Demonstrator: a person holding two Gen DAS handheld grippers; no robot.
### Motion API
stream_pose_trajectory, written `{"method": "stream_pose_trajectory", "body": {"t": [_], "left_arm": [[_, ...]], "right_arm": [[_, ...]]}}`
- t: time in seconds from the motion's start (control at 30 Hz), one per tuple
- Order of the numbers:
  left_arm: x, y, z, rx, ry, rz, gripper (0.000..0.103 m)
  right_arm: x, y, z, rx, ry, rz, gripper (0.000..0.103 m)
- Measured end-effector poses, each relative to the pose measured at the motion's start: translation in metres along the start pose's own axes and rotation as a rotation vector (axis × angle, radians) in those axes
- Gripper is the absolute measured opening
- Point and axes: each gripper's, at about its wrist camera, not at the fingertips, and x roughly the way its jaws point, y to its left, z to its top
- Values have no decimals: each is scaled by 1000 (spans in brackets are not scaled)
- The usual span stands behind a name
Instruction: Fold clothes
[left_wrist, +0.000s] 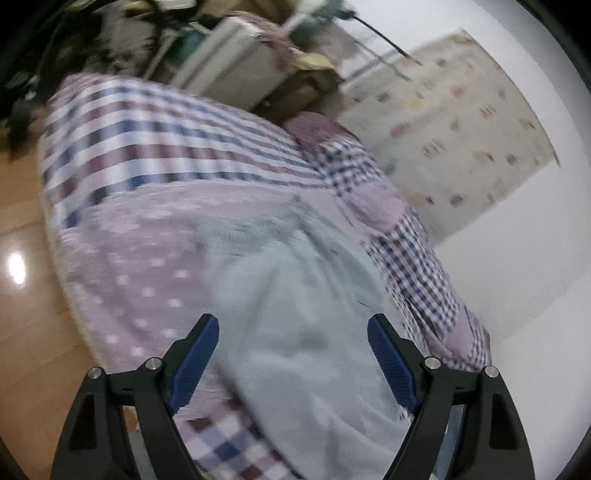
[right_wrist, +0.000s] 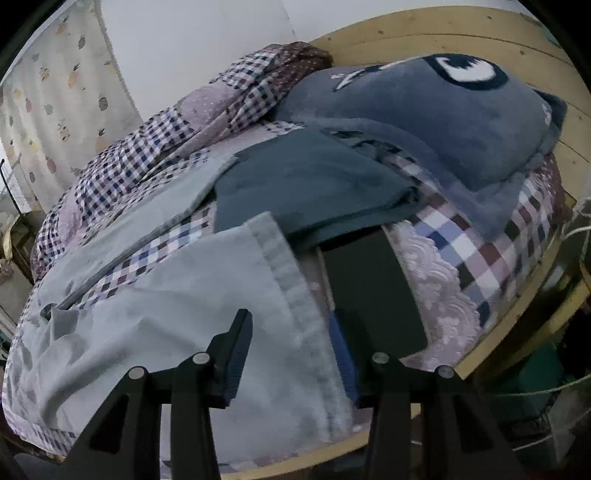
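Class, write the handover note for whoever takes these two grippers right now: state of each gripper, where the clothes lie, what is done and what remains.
Left gripper: open, empty, over the pale grey garment.
Right gripper: open, empty, at that garment's ribbed hem.
The garment lies spread and wrinkled on the checked bedspread. A dark teal garment lies already folded behind it, beside a grey plush pillow.
Left to do: fold the pale garment.

I am in a home bedroom. A quilted bed (right_wrist: 461, 258) lies ahead of my gripper, a plush pillow (right_wrist: 424, 122) beyond it.
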Motion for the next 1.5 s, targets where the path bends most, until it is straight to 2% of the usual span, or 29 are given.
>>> {"method": "stream_pose_trajectory", "body": {"t": [0.13,0.4,0.6,0.8,0.97,1.0,1.07,1.1,1.17,1.27,1.33,1.5], "left_arm": [[9,29,7,-58,8,5,86],[43,48,15,-54,70,-13,86],[68,50,15,-57,129,-56,86],[101,45,10,-49,236,-54,86],[106,39,8,-74,219,-29,86],[105,39,8,-94,210,-49,86],[102,41,8,-160,192,-141,80],[102,38,8,-172,194,-160,79],[105,28,8,-146,202,-135,73],[111,22,8,-128,218,-90,56],[114,26,8,-140,224,-66,39],[117,41,6,-153,251,-41,34]], "right_arm": [[5,19,0,-45,-3,-1,47],[11,40,-1,-101,-10,-9,49],[13,37,-2,-82,-3,-14,51],[13,26,-5,-73,6,-53,51],[8,15,-10,-58,19,-52,53],[7,13,-11,-56,24,-46,53],[6,8,-14,-48,38,-35,54],[6,5,-16,-37,51,-26,54],[6,-3,-20,-6,80,-10,55],[4,-17,-27,66,124,27,55],[2,-31,-32,142,146,61,55],[1,-59,-53,371,197,154,56]]}}
